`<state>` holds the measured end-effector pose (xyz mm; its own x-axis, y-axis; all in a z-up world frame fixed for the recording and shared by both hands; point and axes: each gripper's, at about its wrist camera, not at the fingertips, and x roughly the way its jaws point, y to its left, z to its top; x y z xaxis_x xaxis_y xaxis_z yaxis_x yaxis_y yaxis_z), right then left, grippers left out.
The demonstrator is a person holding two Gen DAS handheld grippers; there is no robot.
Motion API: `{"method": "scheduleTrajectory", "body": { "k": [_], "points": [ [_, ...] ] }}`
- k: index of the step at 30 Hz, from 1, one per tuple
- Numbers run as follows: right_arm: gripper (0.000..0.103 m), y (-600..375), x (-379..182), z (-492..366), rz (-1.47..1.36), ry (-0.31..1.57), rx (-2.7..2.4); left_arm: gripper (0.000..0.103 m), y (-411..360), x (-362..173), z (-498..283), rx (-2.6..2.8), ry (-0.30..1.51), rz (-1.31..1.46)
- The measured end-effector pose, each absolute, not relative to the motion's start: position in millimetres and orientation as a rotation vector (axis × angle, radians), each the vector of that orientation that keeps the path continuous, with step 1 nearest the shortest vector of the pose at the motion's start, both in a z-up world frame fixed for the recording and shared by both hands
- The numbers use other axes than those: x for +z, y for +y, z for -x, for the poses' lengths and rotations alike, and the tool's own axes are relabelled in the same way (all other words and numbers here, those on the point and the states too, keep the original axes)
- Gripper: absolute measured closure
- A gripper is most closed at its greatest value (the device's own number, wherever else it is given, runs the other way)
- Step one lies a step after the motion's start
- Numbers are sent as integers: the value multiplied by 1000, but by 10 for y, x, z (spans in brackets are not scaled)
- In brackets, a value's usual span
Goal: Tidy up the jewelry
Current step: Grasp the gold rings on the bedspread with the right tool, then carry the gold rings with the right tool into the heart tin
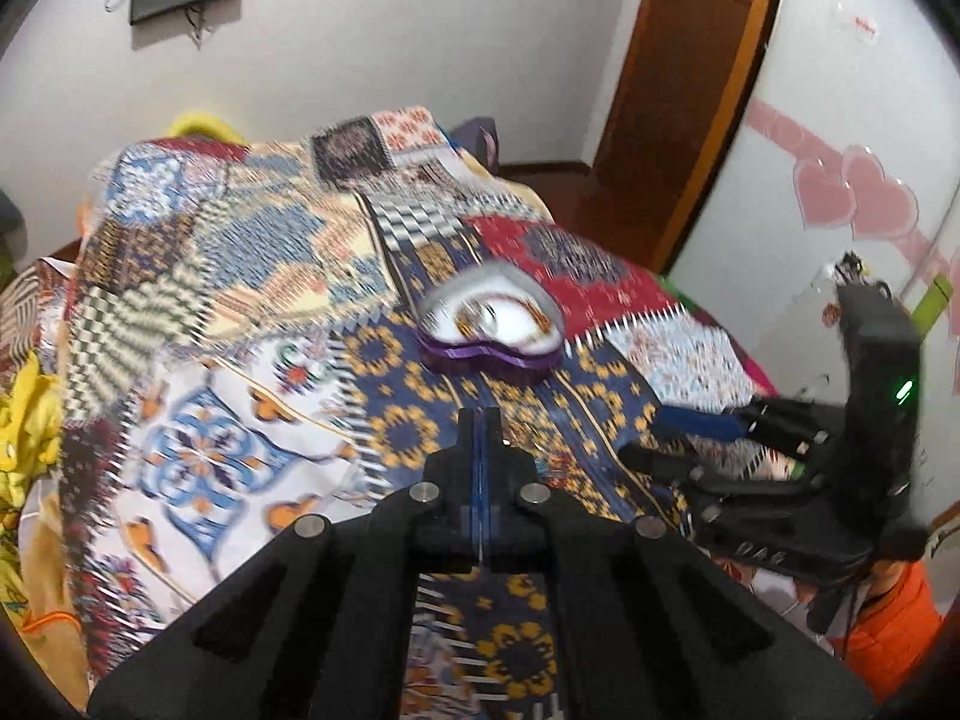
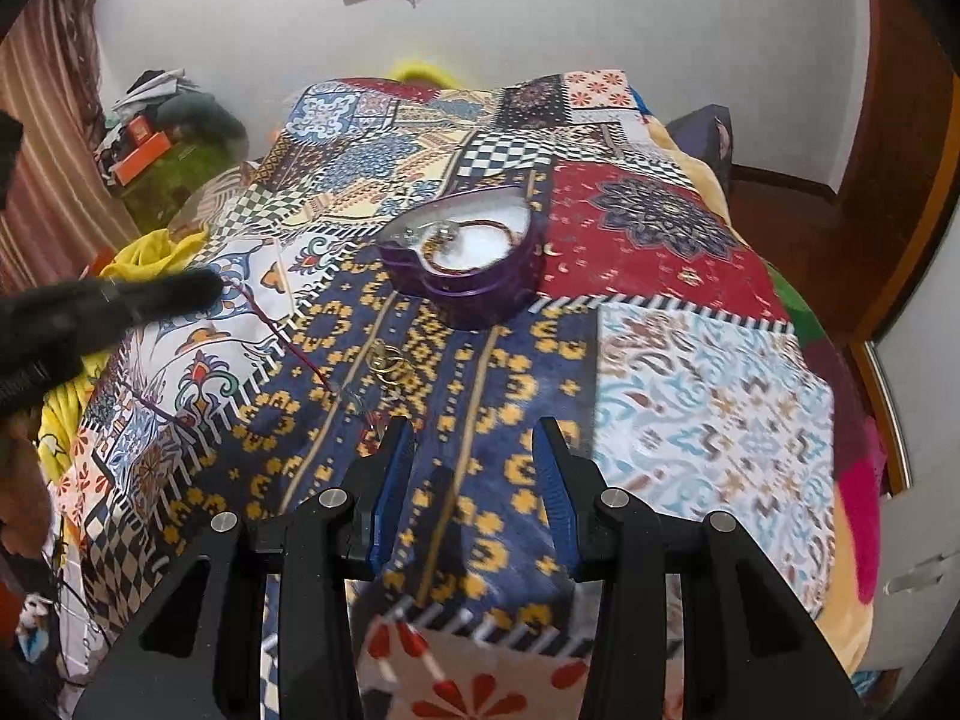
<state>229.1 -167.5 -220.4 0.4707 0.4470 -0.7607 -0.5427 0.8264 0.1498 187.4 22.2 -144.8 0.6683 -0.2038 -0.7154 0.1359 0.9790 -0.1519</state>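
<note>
1. Right wrist view: I see a patchwork cloth (image 2: 708, 360) spread over a raised surface that fills most of the frame; I cannot tell what lies under it.
2. My right claw (image 2: 477, 456) hangs over the dark blue patch with its blue-lined fingers spread wide and nothing between them.
3. My left claw (image 1: 480, 420) has its fingers pressed together; that view is blurred, so I cannot tell whether anything thin is pinched there. In the right view it comes in from the left edge as a dark blurred shape.
4. A purple heart-shaped box (image 2: 465, 255) sits on the cloth beyond both claws, open at the top, with a white lining and bracelets inside.
5. A red thread (image 2: 282, 333) runs across the cloth from near the left claw's tip toward the right claw.
6. Small gold rings (image 2: 390, 360) lie on the blue patch between the box and the right claw, apart from both.
</note>
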Motion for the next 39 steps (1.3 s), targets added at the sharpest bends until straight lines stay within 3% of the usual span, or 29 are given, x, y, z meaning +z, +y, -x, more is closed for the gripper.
{"method": "scheduleTrajectory", "body": {
  "k": [10, 13, 29, 39],
  "points": [
    [66, -1255, -2390, -2301, 193, 897, 654, 103, 507, -1191, -1843, -158, 735, 105],
    [76, -1144, -2421, -2312, 211, 907, 680, 103, 554, -1198, -1858, -158, 733, 115],
    [94, -963, -2485, -2445, 255, 905, 666, 103, 602, -1318, -1922, -171, 744, 149],
    [95, -1154, -2301, -2399, 196, 887, 654, 103, 550, -1184, -1885, -179, 720, 142]
  ]
}}
